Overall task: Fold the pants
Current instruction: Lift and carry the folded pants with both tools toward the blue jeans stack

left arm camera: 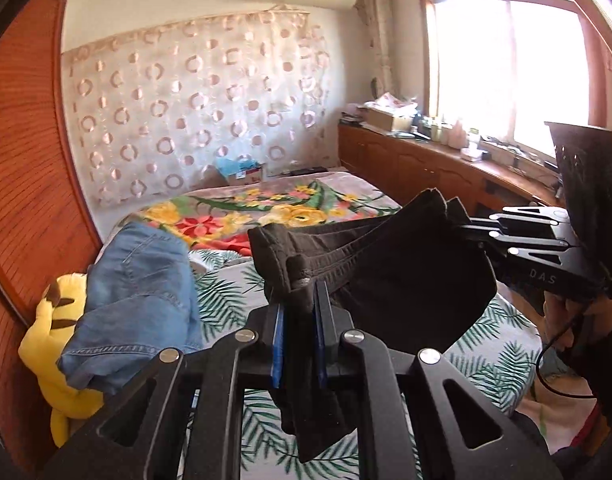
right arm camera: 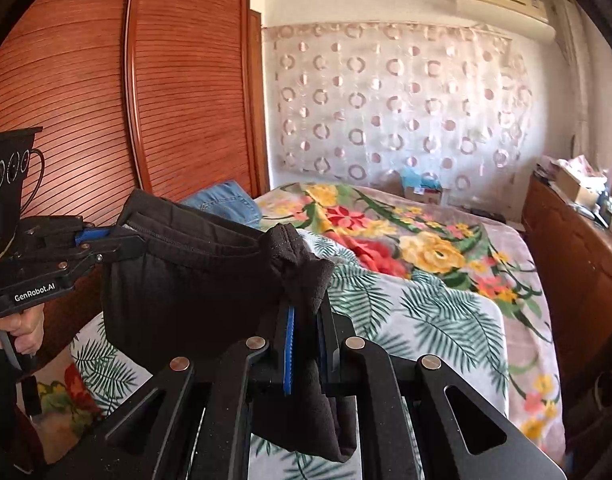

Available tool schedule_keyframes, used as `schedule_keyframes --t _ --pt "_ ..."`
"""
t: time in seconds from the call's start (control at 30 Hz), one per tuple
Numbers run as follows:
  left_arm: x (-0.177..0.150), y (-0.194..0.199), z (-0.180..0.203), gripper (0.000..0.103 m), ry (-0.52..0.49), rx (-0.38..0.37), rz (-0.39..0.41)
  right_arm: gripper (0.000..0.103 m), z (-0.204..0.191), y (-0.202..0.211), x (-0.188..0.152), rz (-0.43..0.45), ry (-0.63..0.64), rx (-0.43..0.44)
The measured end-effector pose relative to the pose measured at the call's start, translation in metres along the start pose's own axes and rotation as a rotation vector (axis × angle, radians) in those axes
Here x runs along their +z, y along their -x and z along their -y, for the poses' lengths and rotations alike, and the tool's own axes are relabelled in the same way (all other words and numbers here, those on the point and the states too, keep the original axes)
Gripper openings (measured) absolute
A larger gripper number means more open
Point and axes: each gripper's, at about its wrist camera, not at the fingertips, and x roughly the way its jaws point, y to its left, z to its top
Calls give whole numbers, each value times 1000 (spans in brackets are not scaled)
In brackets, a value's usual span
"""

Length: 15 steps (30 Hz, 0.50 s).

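Observation:
Black pants (left arm camera: 394,276) hang in the air above the bed, stretched between both grippers. My left gripper (left arm camera: 299,300) is shut on one bunched end of the black pants, cloth pinched between its blue pads. My right gripper (left arm camera: 472,232) shows at the right of the left wrist view, clamped on the other end. In the right wrist view my right gripper (right arm camera: 306,312) is shut on a wad of the black pants (right arm camera: 177,280), and my left gripper (right arm camera: 117,240) grips the far end at the left. Folded cloth droops below both jaws.
A bed (right arm camera: 446,320) with a leaf-print sheet and a flowered blanket (left arm camera: 265,204) lies below. Blue jeans (left arm camera: 141,292) and a yellow plush toy (left arm camera: 57,344) sit at its left edge by a wooden wardrobe (right arm camera: 105,100). A wooden counter (left arm camera: 446,164) runs under the window.

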Motion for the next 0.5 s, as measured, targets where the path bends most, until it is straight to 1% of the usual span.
schedule_keyframes --t 0.03,0.07,0.27,0.5 --pt "0 -1 -7 13 9 9 -1 9 3 -4 4 0 7 9" --pt "0 -3 -14 13 18 21 -2 9 4 -18 14 -3 26 27" --pt "3 -8 -42 13 45 77 -3 9 12 -60 44 -7 78 71" --pt "9 -16 -67 13 66 132 -4 9 24 -95 61 0 109 114"
